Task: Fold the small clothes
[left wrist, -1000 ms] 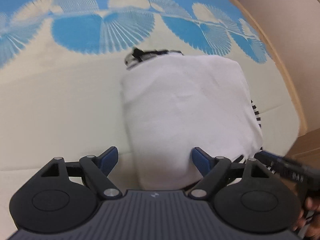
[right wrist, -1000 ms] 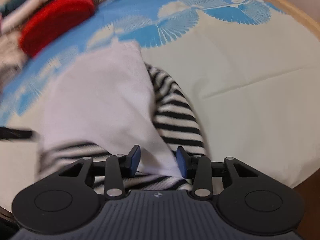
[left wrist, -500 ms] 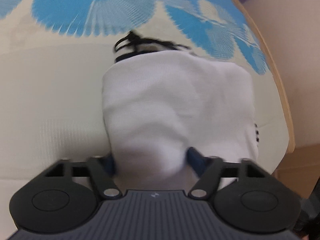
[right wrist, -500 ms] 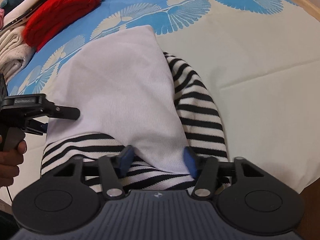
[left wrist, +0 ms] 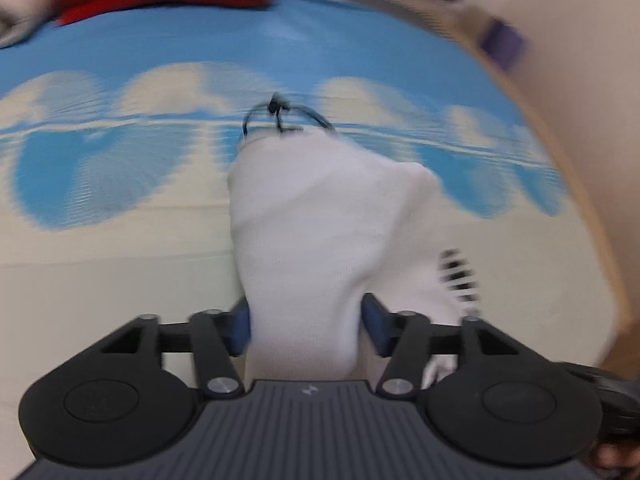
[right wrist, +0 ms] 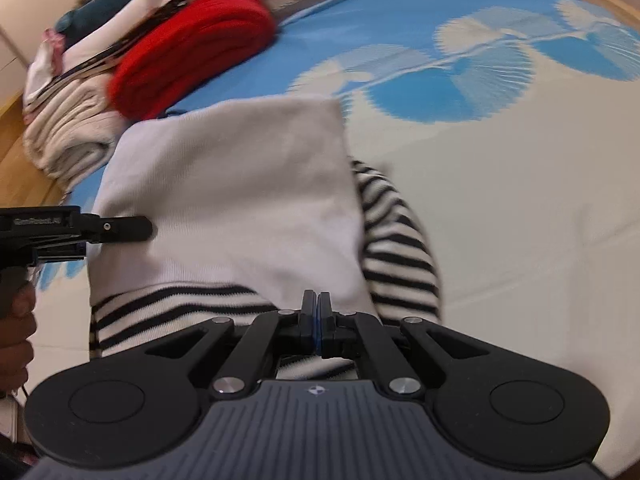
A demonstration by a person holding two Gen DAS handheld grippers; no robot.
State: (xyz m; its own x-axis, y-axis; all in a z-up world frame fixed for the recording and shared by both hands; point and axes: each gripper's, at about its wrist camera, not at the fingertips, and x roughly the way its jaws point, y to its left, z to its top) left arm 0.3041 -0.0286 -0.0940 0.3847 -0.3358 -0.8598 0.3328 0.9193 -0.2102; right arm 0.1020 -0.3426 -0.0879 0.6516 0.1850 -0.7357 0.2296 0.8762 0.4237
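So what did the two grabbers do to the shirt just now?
The right gripper has just been closing and is now shut on the shirt hem. The left gripper has bunched cloth between its fingers and has pulled that edge up. The red pile and blue sheet stayed put.

Likely home: bedsheet [right wrist: 500,208], folded clothes [right wrist: 120,64]

I see a table [right wrist: 520,208] under a blue-and-cream fan-print cloth [right wrist: 460,76], its wooden rim [left wrist: 592,216] curving right of my left gripper, with a pale wall [left wrist: 592,60] beyond it.
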